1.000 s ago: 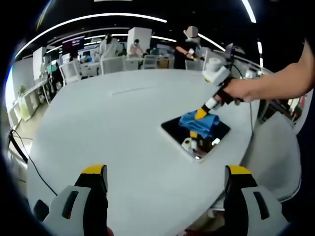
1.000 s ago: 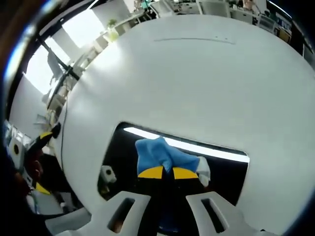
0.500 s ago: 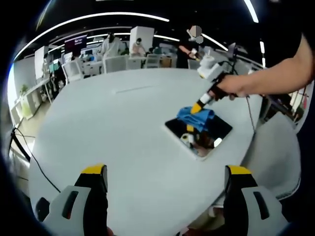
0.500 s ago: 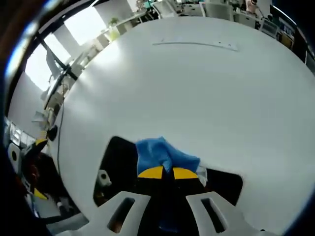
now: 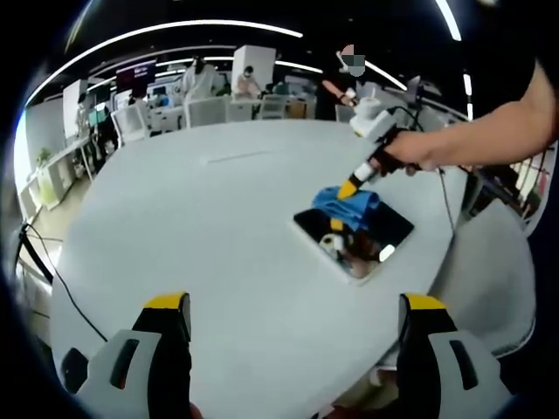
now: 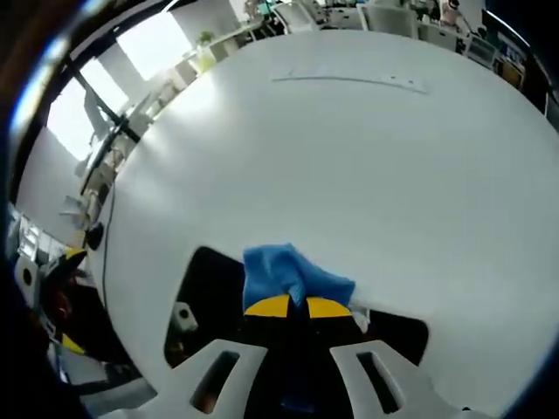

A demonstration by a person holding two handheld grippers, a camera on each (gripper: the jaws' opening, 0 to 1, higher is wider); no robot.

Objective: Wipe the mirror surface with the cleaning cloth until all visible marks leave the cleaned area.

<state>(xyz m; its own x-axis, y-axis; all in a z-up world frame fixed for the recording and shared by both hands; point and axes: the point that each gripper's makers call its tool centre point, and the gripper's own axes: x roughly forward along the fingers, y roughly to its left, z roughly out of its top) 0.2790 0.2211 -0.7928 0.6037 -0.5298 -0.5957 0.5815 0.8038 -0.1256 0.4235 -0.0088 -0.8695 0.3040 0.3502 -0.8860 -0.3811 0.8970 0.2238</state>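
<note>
A rectangular dark mirror (image 5: 354, 237) lies flat on the white round table (image 5: 201, 227), toward its right side. A blue cleaning cloth (image 5: 348, 206) rests on the mirror's far part. My right gripper (image 5: 348, 188), held by a person's hand, is shut on the cloth and presses it down there. In the right gripper view the yellow-tipped jaws (image 6: 293, 306) pinch the blue cloth (image 6: 284, 273) at the far edge of the mirror (image 6: 210, 297). My left gripper (image 5: 288, 305) hovers open over the near table edge, well away from the mirror, with nothing between its jaws.
The person's forearm (image 5: 489, 144) reaches in from the right. A white chair (image 5: 489, 262) stands beside the table on the right. Desks, chairs and people fill the office behind the table (image 5: 218, 96). A black cable (image 5: 44, 271) runs along the left table edge.
The right gripper has dragged the cloth from the middle of the mirror toward its far edge. The left gripper has stayed in place.
</note>
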